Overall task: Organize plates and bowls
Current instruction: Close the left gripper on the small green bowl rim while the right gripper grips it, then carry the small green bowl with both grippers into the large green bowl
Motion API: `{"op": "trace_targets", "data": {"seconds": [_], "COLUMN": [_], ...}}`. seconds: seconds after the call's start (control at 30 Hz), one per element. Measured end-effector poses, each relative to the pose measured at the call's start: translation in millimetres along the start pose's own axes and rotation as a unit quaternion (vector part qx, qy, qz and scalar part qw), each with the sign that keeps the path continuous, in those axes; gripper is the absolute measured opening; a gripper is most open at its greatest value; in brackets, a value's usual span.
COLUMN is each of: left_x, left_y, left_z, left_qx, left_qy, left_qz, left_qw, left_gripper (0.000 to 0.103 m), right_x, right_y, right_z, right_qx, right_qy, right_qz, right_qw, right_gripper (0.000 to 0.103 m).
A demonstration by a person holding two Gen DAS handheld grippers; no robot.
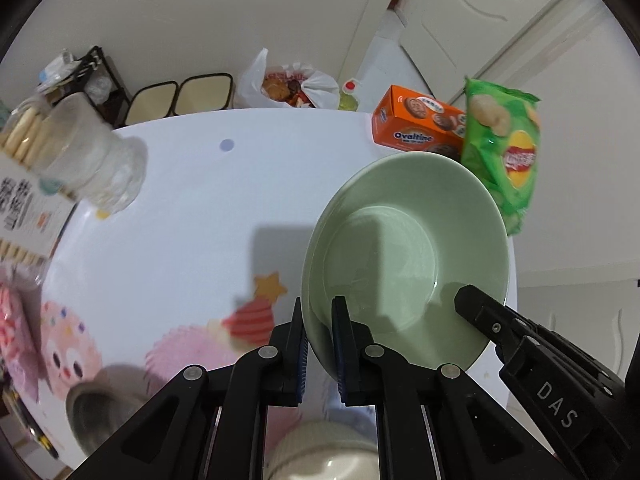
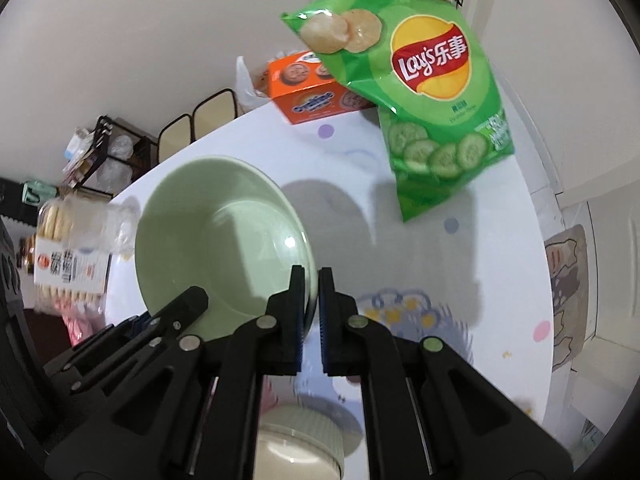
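Green bowl (image 1: pixel 404 248) held clear above table (image 1: pixel 192 200), tilted. Glazed ceramic by look: judged stiff, slippery, breakable, moderately heavy. Hold at rim, opposite sides. Left gripper (image 1: pixel 320 340) pinching near rim; right gripper (image 2: pixel 311 312) pinching opposite rim. Beyond bowl: chip bag (image 2: pixel 432 92), orange box (image 1: pixel 418 124). Beneath bowl: cream cup (image 2: pixel 298 452). Table white, glossy, cartoon print. Door (image 1: pixel 488 20) behind.

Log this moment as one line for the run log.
held: green plate | left gripper: jaws shut on near rim | right gripper: jaws shut on opposite rim | below: ribbed cream bowl | table: chips bag
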State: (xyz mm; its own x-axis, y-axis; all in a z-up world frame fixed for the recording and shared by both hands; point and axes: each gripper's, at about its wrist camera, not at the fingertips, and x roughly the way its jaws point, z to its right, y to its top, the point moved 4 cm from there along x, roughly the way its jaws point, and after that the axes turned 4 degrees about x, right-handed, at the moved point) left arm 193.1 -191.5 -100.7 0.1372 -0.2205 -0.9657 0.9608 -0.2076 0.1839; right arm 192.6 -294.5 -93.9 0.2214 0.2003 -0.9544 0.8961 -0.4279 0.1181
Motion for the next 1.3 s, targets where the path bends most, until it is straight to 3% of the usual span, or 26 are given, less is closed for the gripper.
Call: {"op": "trace_targets", "data": {"seconds": [0.3,0.67,1.03,1.3], "left_x": [-47,-73,-51,-30], "left_y": [-59,-118,-170,-186], "left_z": [1,0,-9,-12], "left_qx": [0.0,-0.012,-0.032,-0.034], "left_qy": [0.02,0.025,0.026,0.029], "left_qz": [0.025,0.03,-0.003,-0.024], "left_qw": [0.9995,0.9992,0.9991,0.9987], "left_gripper": [0.011,0.011,0.012,0.011], "right_x": [-34,-60,-42,-20], "right_y": [-53,-107,-153,-170], "right_z": [-15,-14,-7,4], "right_qx": [-0.042,-0.07,-0.09,-0.083], "right_qy": [0.006,0.016,0.006,-0.005], "right_qz": [0.015,0.006,-0.028,-0.057], "right_qw": [0.999,0.997,0.995,0.995], "right_gripper": [0.008,0.008,0.008,0.008]}}
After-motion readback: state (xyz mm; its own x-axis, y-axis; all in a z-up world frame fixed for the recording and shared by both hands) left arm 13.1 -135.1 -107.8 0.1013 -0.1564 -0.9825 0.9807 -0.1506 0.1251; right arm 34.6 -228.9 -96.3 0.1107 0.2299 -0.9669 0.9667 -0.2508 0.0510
